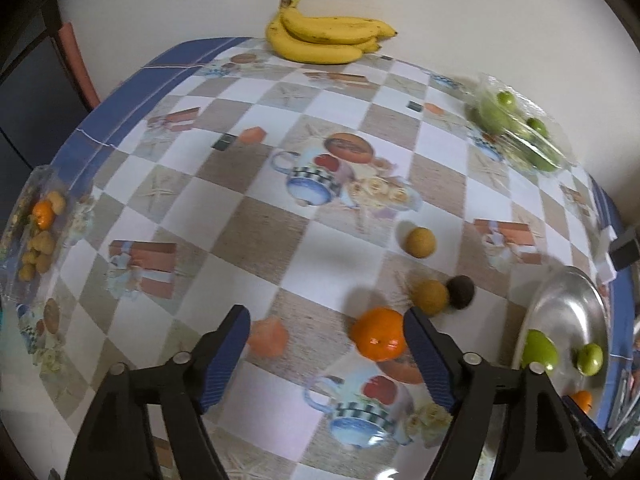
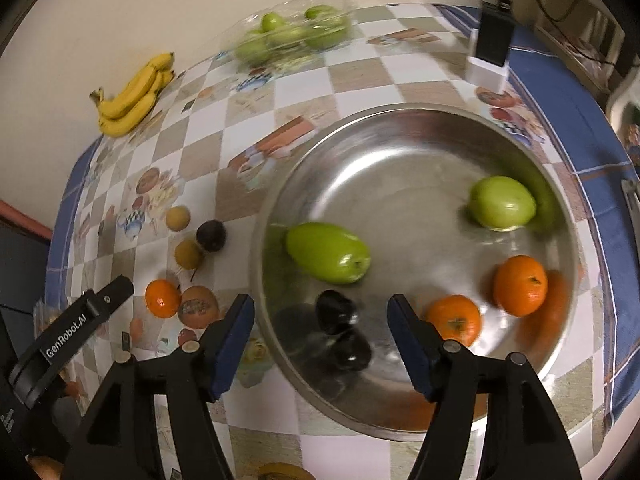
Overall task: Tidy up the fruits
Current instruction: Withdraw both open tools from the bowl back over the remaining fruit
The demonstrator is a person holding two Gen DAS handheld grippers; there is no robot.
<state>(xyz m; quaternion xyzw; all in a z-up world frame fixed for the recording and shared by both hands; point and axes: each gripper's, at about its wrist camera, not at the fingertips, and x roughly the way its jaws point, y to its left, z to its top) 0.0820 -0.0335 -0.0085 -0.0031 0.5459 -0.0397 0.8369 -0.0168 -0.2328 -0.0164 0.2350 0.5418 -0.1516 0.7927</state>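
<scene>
Fruit lies split between a round steel bowl and the checked-cloth surface. Left tool stands open, gripping nothing — a loose orange sits on the surface just inside its right finger. Right tool hangs open above the bowl, a dark blurred fruit lying between its fingers, beside two green fruits and two oranges.
</scene>
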